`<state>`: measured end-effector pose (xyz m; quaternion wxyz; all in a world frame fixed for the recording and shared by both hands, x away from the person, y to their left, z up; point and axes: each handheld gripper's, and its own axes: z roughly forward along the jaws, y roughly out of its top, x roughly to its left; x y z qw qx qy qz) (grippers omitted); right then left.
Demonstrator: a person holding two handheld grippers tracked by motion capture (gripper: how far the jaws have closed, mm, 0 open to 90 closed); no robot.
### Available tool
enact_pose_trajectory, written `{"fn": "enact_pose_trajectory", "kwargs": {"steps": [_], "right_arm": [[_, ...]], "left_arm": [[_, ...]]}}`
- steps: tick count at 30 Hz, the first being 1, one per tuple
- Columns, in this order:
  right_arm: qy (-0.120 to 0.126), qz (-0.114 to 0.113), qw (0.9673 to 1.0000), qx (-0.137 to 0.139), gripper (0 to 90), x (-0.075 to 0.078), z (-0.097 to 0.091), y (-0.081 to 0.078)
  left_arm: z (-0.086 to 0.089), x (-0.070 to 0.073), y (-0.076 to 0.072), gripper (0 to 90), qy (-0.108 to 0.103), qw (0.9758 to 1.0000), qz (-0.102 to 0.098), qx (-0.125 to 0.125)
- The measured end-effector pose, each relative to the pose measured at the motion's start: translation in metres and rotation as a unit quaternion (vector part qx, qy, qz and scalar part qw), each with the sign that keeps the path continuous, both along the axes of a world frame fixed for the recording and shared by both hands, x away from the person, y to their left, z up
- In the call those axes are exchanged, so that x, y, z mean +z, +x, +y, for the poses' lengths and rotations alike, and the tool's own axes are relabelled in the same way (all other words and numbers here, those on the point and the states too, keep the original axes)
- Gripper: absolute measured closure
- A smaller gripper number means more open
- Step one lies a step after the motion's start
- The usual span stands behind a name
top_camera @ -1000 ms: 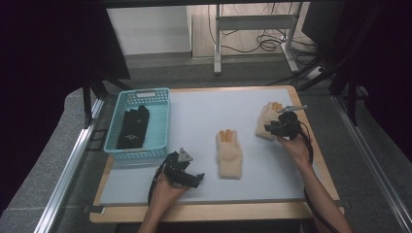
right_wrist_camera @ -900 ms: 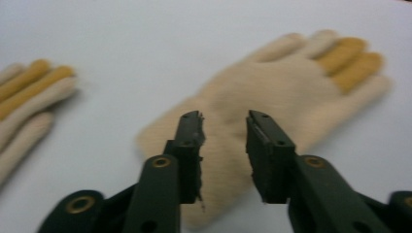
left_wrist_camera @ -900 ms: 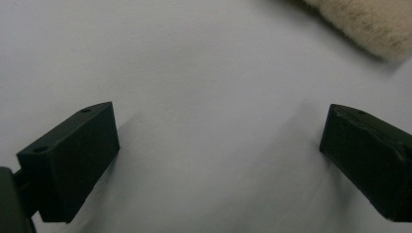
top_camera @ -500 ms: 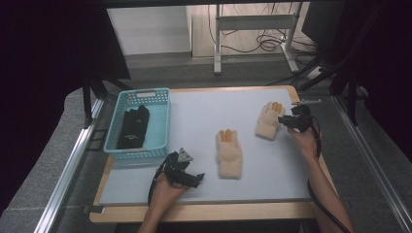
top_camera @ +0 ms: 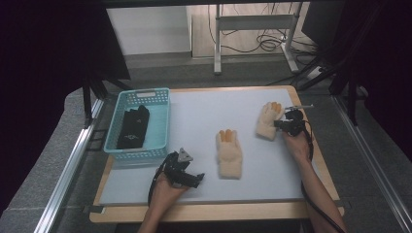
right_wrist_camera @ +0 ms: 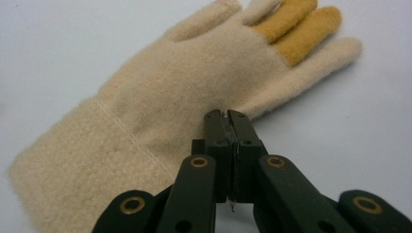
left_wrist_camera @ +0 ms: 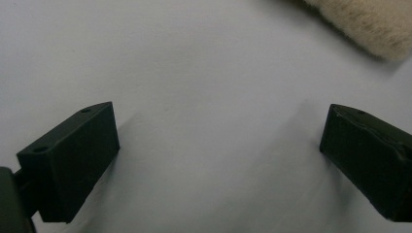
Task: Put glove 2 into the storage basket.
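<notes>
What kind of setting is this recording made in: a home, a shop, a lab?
Most likely a lab or data-collection workspace. A wooden-edged table with a pale mat sits between dark screens, cables lie on the floor behind it by a metal-framed stand, and the props are few: a blue basket and beige gloves.

Grey floor point(top_camera: 58, 160), metal frame legs point(top_camera: 252, 29), trailing cables point(top_camera: 265, 43); dim room

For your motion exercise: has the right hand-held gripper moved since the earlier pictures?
Yes. The right hand-held gripper shifted right off the cream woolly glove with orange fingers toward the table's right edge, jaws just closing.
</notes>
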<state>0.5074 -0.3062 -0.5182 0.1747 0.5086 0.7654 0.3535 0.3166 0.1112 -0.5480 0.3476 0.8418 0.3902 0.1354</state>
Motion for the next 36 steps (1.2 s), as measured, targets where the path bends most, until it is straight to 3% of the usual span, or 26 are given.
{"fn": "enact_pose_trajectory", "kwargs": {"steps": [2,8,14,19,22,30,31,34,36], "right_arm": [[-0.001,0.002,1.0000,-0.001,88.0,0.001,0.000,0.000],[0.002,-0.026,0.9996,0.015,88.2,0.021,0.004,-0.011],[-0.031,-0.058,0.9973,0.032,88.2,0.054,0.007,-0.026],[-0.032,-0.058,0.9971,0.036,88.1,0.063,0.009,-0.027],[-0.028,-0.059,0.9968,0.046,88.1,0.063,0.019,-0.027],[-0.010,-0.055,0.9920,0.113,84.8,0.061,0.075,-0.028],[-0.010,-0.055,0.9920,0.113,84.8,0.061,0.075,-0.028],[-0.007,-0.060,0.9883,0.140,76.5,0.061,0.095,-0.030],[-0.009,-0.061,0.9880,0.142,75.2,0.061,0.096,-0.030]], "left_arm": [[0.000,0.000,0.000,0.8,0.000,1.0000,0.000,0.000],[0.000,0.000,0.000,0.8,0.000,1.0000,0.000,0.000],[0.000,0.000,0.000,0.8,0.000,1.0000,0.000,0.000],[0.000,0.000,0.000,0.8,0.000,1.0000,0.001,0.000],[0.000,0.000,0.000,0.8,0.000,1.0000,0.001,0.000],[0.000,0.000,0.000,0.8,0.000,1.0000,0.000,0.000],[0.000,0.000,0.000,0.8,0.000,1.0000,0.000,0.000],[0.000,0.000,0.000,0.8,0.000,1.0000,0.000,0.000],[0.000,0.000,0.000,0.8,0.000,1.0000,0.000,0.000]]}}
